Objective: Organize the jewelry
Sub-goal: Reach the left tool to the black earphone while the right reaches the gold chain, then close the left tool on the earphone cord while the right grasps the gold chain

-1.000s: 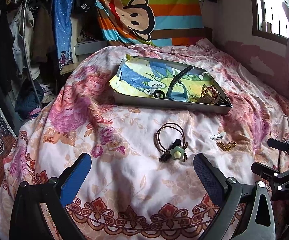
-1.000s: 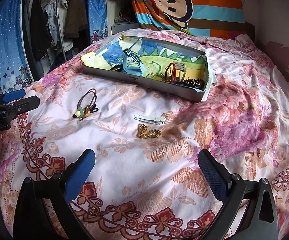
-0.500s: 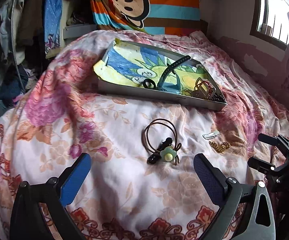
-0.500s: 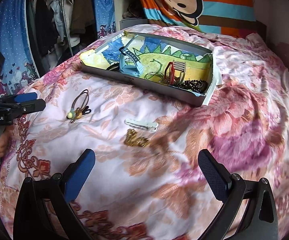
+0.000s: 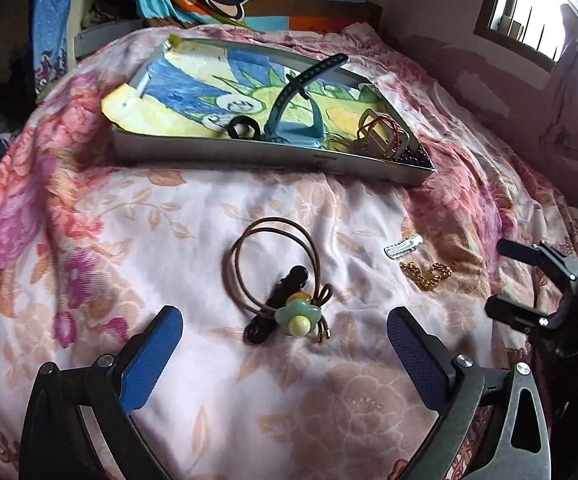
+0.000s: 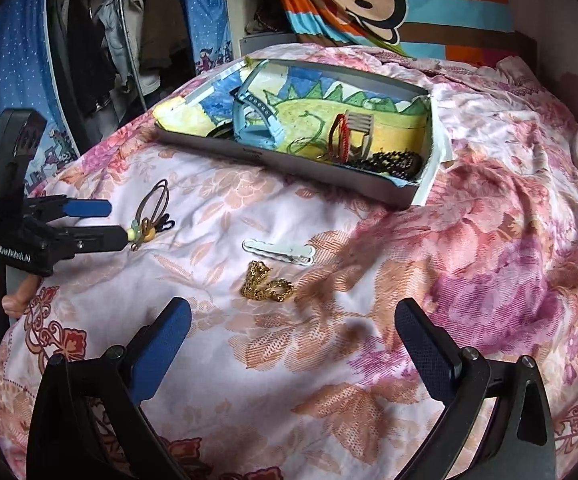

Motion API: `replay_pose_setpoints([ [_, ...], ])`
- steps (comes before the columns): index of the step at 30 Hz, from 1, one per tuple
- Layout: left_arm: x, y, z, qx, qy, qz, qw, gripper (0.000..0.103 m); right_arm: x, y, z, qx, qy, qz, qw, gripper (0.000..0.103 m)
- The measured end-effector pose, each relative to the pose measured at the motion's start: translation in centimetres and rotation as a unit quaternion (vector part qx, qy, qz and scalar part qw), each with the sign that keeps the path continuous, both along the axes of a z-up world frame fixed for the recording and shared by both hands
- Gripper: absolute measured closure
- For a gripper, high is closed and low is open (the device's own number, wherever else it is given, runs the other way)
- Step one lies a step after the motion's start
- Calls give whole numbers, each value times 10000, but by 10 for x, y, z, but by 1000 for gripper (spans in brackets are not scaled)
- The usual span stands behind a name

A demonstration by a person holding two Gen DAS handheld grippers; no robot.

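The left gripper (image 5: 285,356) hung with its jaws wide apart and nothing between them, low over the hair ties (image 5: 277,276) on the bed (image 5: 89,240). The right gripper (image 6: 293,344) had its jaws apart too, though they had just been closing a little, with nothing between them; the gold chain (image 6: 267,287) lay on the quilt just ahead of them, and the white clip (image 6: 279,254) just beyond that. Past both, toward the headboard, stood the tray (image 5: 249,154), already holding a blue strap, a black ring and some beads. The ties looked light and limp: thin brown elastic loops tangled with a black clip and a green flower bead. That bead, or the knot beside it, seemed the best place to pinch, since the loops alone would probably slip or stretch. The chain would likely be light, loose and slippery, apt to sag or spill, so the heaped middle seemed the surest hold. The soft quilt would give under the jaws, which might bunch cloth into the grip.
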State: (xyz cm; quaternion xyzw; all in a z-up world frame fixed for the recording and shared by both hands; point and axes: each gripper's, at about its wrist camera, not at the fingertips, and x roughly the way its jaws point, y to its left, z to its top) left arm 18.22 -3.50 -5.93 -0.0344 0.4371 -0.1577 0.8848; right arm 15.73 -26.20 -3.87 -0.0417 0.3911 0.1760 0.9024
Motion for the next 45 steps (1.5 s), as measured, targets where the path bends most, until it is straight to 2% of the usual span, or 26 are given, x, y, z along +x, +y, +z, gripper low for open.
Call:
replay_pose_setpoints([
  [2, 5, 2, -2, -116, 76, 18, 9999, 0, 4, 4, -2, -22, 35, 75, 10000, 24],
  [5, 11, 4, -5, -277, 120, 59, 9995, 4, 12, 12, -5, -25, 48, 249, 9997, 34],
  [7, 15, 5, -6, -324, 152, 83, 9993, 14, 16, 19, -5, -39, 4, 387, 9992, 40],
  [10, 19, 6, -7, -377, 135, 112, 9991, 20, 24, 27, -6, -64, 15, 539, 9985, 46],
  [14, 23, 5, -8, -400, 131, 83, 9991, 27, 34, 28, -21, -38, 403, 488, 9980, 47],
  [16, 24, 3, -9, -327, 148, 93, 9993, 35, 37, 26, -28, -13, 607, 483, 9970, 47],
  [21, 24, 4, -10, -145, 180, 270, 9994, 52, 34, 29, -33, -34, 660, 515, 9965, 48],
  [23, 23, 5, -11, -179, 208, 270, 9993, 59, 32, 31, -35, -42, 675, 567, 9961, 55],
  [27, 22, 4, -14, -227, 313, 227, 9990, 79, 32, 34, -35, -66, 683, 640, 9956, 61],
  [32, 14, 1, -11, -72, 311, 388, 9987, 87, 32, 32, -34, 13, 732, 654, 9952, 75],
  [35, 11, 5, -9, -193, 330, 486, 9981, 88, 31, 31, -35, 88, 755, 684, 9948, 75],
  [37, 9, 7, -8, -312, 370, 510, 9975, 96, 31, 32, -35, 162, 790, 721, 9941, 76],
  [39, 6, 7, -5, -392, 343, 495, 9974, 98, 29, 34, -34, 247, 819, 800, 9931, 76],
  [45, -6, -7, 2, -390, 198, 188, 9989, 99, 24, 43, -33, 294, 849, 1055, 9903, 76],
])
